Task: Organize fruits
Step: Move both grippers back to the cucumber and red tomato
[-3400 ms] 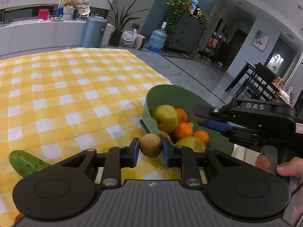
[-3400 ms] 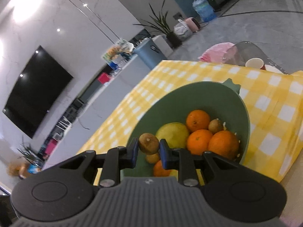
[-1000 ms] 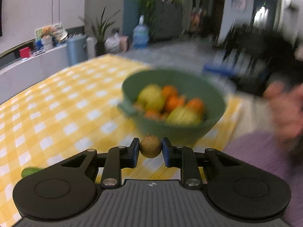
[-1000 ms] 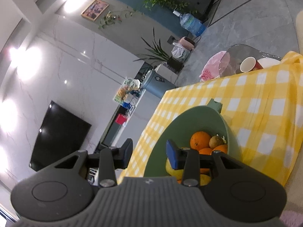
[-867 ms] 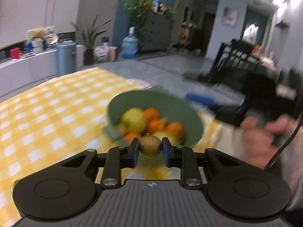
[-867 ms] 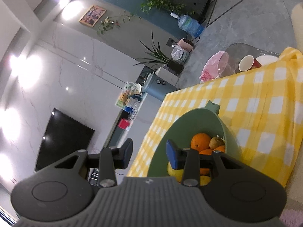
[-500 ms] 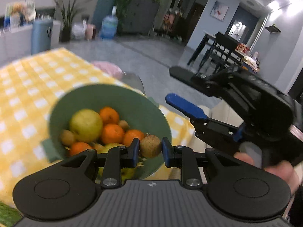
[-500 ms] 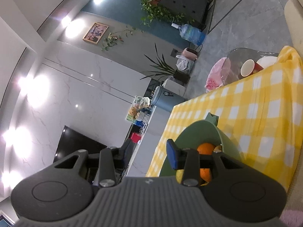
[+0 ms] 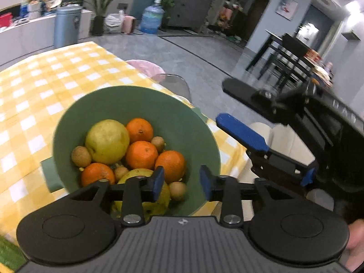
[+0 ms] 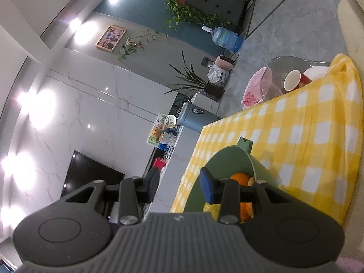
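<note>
Left gripper [image 9: 180, 183]: jaws have just been opening and now stand apart with nothing between them, over the near rim of the green bowl [image 9: 179, 118]. Directly below the gap, a small brown fruit [image 9: 177, 190] lies loose in the bowl against the inner wall, beside the nearest orange [image 9: 170, 164].

Bowl contents, working outward: a yellow-green fruit [image 9: 141, 175] partly hidden under the left finger; three more oranges, one centre [image 9: 141, 154], one toward the far side [image 9: 139, 130], one at the near left [image 9: 97, 174]; a large pale green fruit [image 9: 107, 141] at the left; other small brown fruits tucked among them, one at the left wall [image 9: 81, 156], one between the oranges [image 9: 158, 144], one lower down [image 9: 120, 171].

The bowl sits near the right edge of the table, on a yellow-and-white checked cloth [image 9: 34, 86]. A green vegetable [image 9: 9, 253] shows at the near left corner of the view.

Right gripper [image 10: 178, 185]: jaws apart, empty, held off the table's right edge beside the bowl, tilted; seen from the left wrist as a black frame with blue pads. A hand [image 9: 353, 245] shows beneath it.

Beyond the far edge of the table: a glass tabletop with a paper cup [image 10: 292, 80] and a pink bag [image 10: 257, 88].
</note>
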`<state>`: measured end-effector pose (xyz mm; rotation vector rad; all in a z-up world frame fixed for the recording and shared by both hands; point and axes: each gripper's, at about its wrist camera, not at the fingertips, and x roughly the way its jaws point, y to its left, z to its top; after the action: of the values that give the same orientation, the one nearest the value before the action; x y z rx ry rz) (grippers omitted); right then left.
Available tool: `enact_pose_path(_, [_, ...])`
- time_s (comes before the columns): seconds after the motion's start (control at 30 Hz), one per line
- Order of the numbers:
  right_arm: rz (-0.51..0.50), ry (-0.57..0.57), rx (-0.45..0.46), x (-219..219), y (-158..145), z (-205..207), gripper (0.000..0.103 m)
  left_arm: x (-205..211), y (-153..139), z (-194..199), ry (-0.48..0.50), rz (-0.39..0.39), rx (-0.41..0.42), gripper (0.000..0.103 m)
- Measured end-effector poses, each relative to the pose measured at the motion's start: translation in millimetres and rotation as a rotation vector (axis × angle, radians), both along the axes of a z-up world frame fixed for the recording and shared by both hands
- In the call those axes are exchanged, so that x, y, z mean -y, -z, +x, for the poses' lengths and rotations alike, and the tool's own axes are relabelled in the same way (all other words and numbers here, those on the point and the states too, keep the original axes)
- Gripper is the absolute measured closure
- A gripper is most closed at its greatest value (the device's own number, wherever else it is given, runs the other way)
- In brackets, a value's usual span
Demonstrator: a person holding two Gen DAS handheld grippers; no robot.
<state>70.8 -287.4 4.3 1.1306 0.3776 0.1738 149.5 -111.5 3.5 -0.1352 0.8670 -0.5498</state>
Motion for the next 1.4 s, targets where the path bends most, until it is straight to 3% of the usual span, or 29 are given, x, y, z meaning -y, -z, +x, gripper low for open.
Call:
enact_pose_path(0.23, [-0.123, 0.014, -0.022, -9.3, -8.8, -0.5, 0.065, -20.7, -29.2, -19.9, -0.089, 0.034, 0.037, 0.051])
enact_pose_path(0.5, [-0.259, 0.006, -0.024, -27.7, -17.6, -1.7, 0.065, -48.3, -65.3, -54.6, -0.183, 0.078, 0.076, 0.050])
enact_pose_path(0.73, [-0.349, 0.005, -0.045, -39.9, -23.4, -2.8, 0.065, -87.2, -89.0, -89.2, -0.294, 0.069, 0.096, 0.049])
enact_pose_path(0.9, [-0.411, 0.000, -0.027, -48.9, -28.0, -5.6, 0.065, -133.2, -101.9, -115.8, -0.428, 0.043, 0.124, 0.046])
enact_pose_path(1.13, [-0.518, -0.067, 0.046, -72.9, -35.1, -8.6, 0.065, -187.8, -82.4, -141.1, -0.641, 0.027, 0.110, 0.045])
enact_pose_path(1.33, [-0.526, -0.138, 0.132, -107.2, -45.3, -21.8, 0.063, -218.9, -51.5, -145.0, -0.719, 0.006, 0.060, 0.045])
enact_pose_path(1.4, [-0.576, -0.208, 0.150, -134.2, -47.4, -26.0, 0.060, -224.8, -41.3, -149.1, -0.711, 0.014, 0.092, 0.045])
